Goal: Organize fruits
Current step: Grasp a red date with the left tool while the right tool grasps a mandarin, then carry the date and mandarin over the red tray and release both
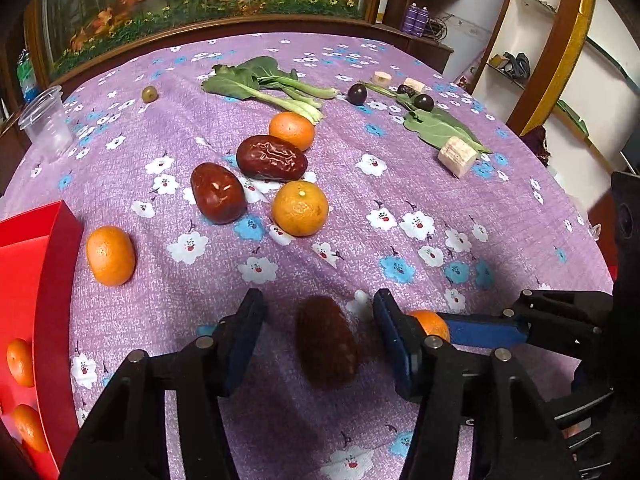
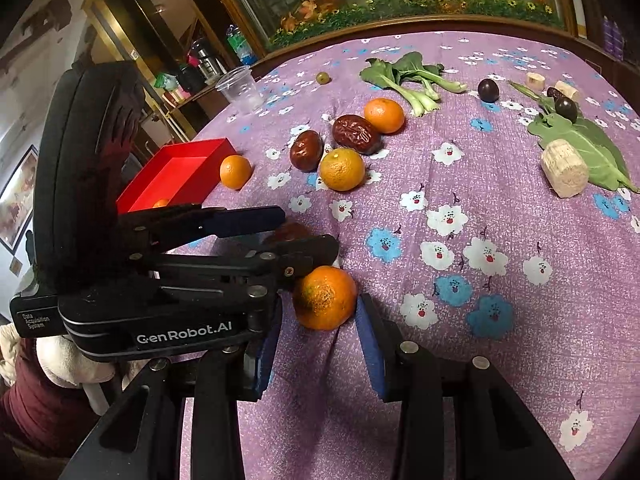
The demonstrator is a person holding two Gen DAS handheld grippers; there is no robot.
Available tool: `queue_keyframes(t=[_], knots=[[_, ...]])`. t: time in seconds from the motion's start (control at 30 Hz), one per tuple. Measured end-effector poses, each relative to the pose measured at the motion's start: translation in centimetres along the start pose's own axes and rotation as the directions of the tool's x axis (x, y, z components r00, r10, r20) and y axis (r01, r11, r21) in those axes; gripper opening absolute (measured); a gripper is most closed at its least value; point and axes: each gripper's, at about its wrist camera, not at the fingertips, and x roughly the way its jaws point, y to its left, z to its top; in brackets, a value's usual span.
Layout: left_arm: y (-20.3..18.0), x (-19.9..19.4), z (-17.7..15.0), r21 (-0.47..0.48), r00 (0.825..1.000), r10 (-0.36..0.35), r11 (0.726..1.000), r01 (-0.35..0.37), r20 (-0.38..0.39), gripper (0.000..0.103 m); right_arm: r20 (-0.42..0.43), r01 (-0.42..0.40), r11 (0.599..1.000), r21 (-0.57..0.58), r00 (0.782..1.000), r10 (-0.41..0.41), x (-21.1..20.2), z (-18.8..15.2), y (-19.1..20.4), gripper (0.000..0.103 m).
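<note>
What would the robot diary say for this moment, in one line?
left gripper: open around date | right gripper: open around tangerine | red tray: some tangerines inside

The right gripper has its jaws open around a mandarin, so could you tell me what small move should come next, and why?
Probably close the right gripper on the mandarin. The fruit sits on the cloth between the open jaws, ungrasped, and the red tray already holds other mandarins. The left gripper straddles a red date close by, so close gently.
</note>
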Motion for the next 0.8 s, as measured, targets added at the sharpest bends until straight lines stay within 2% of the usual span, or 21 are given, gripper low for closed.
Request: queue_keyframes(t=[0.03,0.1,0.27,0.63,0.8], knots=[[-0.1,-0.1,-0.1,0.003,1.000,0.004,1.000,-0.004,0.000,0.047,0.000,0.003,1.000,-0.003,1.000,-0.003,0.0,0.0,0.0,0.042],[-0.3,-0.2,-0.3,0.013,1.000,0.021,1.000,-0.021,-0.002,0.025,-0.001,0.011,1.000,-0.010,1.000,-0.011,0.0,0.0,0.2,0.042],[-0.5,-0.5,-0.7,-0.006,0.999,0.029,1.000,-0.029,0.014,0.025,-0.005,0.016,1.000,-0.021,1.000,-0.016,0.1,-0.2,0.4,0.030],[0.6,-3.4,-2.4,-0.079,0.995,0.056,0.996,-0.049,0.078,0.025,-0.002,0.045,0.999,-0.019,0.999,-0.045,0.1,-0.3,0.9,0.029],[1.5,-4.9,-3.3,-0.133,0.993,0.050,0.990,-0.036,0.103,0.025,0.014,0.041,0.999,-0.006,0.999,-0.041,-0.4,-0.5,1.3,0.028]])
